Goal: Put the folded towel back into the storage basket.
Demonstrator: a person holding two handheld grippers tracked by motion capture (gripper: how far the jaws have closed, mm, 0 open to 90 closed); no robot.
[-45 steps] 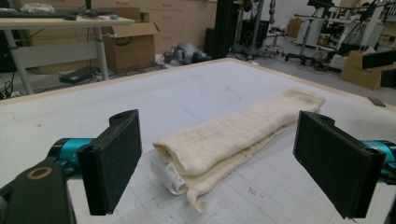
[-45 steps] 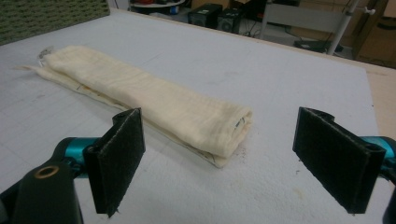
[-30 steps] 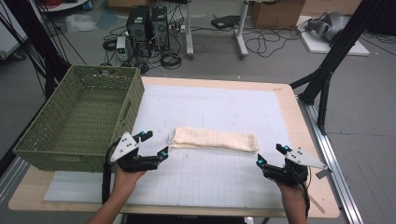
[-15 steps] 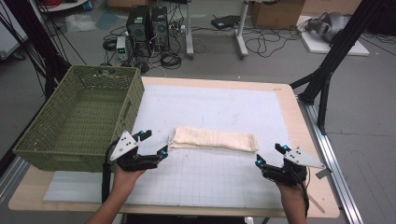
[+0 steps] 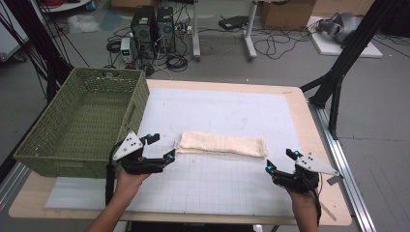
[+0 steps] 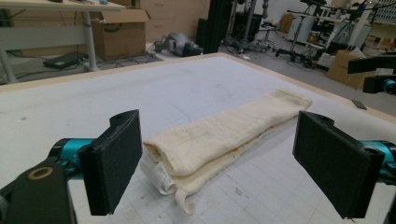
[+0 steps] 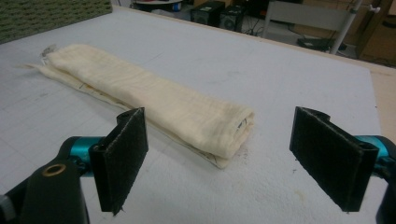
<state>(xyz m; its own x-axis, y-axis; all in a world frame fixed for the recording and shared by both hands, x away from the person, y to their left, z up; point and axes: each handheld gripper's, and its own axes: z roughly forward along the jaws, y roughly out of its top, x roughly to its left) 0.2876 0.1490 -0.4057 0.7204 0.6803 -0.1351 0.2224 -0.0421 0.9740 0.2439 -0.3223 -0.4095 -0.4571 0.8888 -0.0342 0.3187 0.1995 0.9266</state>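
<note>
Lying across the middle of the surface (image 5: 300, 121) is a folded cream towel (image 5: 221, 144), a long narrow bundle stretched from left to right on the white gridded mat (image 5: 227, 183) that covers most of the wooden top. The left hand-held gripper (image 5: 161, 148) sits just beside the towel's left end with its jaws spread wide, pinching nothing; in the left gripper view the two black pads (image 6: 115, 158) stand far apart and the towel (image 6: 224, 135) lies between and beyond them, its near end showing stacked folds and a small white label. The right hand-held gripper (image 5: 279, 161) rests near the towel's right end, a little toward the person's side of it, and its jaws are spread wide too, with nothing between them; in the right gripper view the towel (image 7: 149, 109) runs away from the pads toward the upper left, its rounded folded end closest to the camera. Neither gripper touches the cloth. A green woven basket (image 5: 84, 121) stands at the left edge of the surface, just beside the left hand (image 5: 126, 181), and a strip of it (image 7: 51, 14) appears at the top left of the right gripper view. Beyond the surface, computer towers (image 5: 152, 24) and tangled cables lie on the floor.
</note>
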